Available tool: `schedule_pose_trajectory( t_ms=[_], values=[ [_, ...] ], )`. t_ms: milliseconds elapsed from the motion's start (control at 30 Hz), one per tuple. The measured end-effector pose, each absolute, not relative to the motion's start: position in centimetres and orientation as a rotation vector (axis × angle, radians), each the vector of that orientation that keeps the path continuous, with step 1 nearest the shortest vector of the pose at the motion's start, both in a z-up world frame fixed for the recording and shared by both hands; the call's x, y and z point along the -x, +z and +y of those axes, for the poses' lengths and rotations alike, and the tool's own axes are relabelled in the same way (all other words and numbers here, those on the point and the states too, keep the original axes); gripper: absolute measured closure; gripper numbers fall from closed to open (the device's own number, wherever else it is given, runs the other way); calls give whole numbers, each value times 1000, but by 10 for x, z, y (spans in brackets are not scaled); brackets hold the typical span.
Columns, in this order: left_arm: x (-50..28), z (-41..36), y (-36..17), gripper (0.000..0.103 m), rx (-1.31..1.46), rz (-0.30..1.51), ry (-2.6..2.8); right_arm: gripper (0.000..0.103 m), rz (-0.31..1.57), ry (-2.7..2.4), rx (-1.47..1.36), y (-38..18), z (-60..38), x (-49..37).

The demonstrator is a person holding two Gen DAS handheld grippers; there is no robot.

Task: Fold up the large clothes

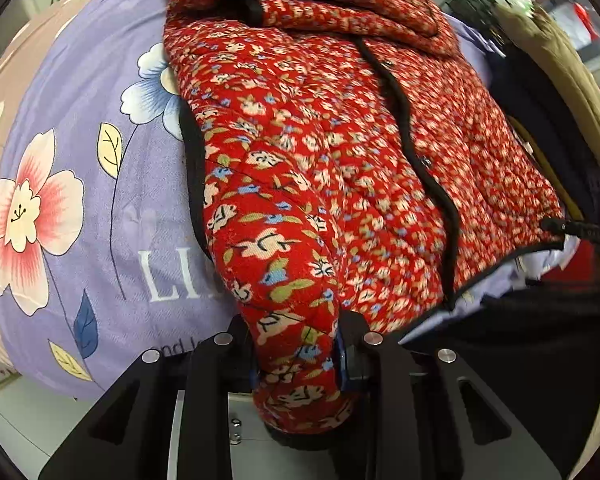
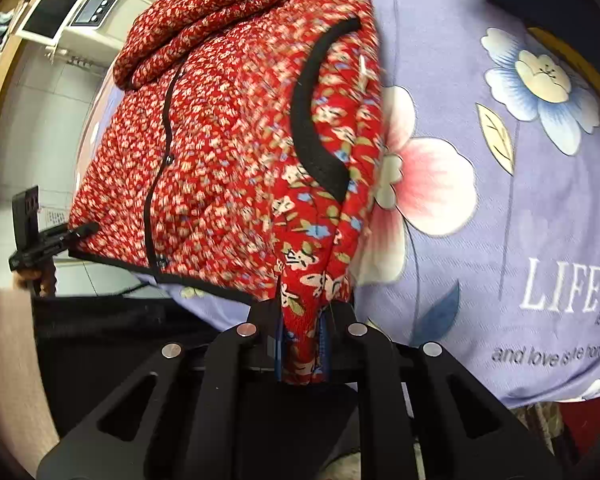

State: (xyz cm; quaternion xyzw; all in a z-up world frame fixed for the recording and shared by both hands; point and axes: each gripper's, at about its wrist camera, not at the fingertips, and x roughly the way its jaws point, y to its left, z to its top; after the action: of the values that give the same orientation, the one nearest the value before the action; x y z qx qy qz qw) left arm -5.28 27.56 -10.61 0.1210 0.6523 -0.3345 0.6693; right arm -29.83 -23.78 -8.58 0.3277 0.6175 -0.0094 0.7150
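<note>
Red floral fabric filled the nearest part of both wrist views. The left claw [image 1: 298, 354] was clamped on a thick roll of the quilted jacket [image 1: 340, 140], probably a sleeve end, though the fisheye view made that hard to confirm. The right claw [image 2: 304, 336] was pinched tight on a thinner fold of the same jacket, near its lower corner beside a black-trimmed pocket opening [image 2: 320, 120].

Beyond the claws, the jacket lay front-up on a bed covered by a lilac sheet [image 1: 80, 220] printed with large flowers and white lettering. A black placket [image 1: 412, 140] with snaps ran down the jacket's middle, and its hood or collar was bunched at the far end.

To fold well, both claws would likely need to lift together, keep the fabric taut and level, and carry the edge across toward the placket so the padding lay flat without bunching.

Farther off, dark and tan garments [image 1: 560, 92] were heaped just beside the jacket, and could catch a swinging sleeve. White equipment with a screen [image 2: 72, 12] stood past the bed, well apart.
</note>
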Motion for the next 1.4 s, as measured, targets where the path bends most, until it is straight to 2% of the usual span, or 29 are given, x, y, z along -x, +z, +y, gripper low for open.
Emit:
schedule_pose_trajectory(
  t_ms=[300,733,1067,1333,1400],
  values=[
    [23,254,-75,77,-243,1403,-782,89,1258,16,-856,-67,-270,262],
    [-65,211,-8,77,-183,1192,-804,89,1028,66,-894,-24,-314,138],
    [-159,185,-5,77,-126,1126,-697,89,920,-17,-900,-5,-371,35],
    [-225,156,-17,77,-136,1135,-608,89,930,-98,-1015,-28,-404,-39],
    [-241,151,-20,80,-138,1123,-566,89,942,-120,-1054,-39,-411,-51]
  ],
)
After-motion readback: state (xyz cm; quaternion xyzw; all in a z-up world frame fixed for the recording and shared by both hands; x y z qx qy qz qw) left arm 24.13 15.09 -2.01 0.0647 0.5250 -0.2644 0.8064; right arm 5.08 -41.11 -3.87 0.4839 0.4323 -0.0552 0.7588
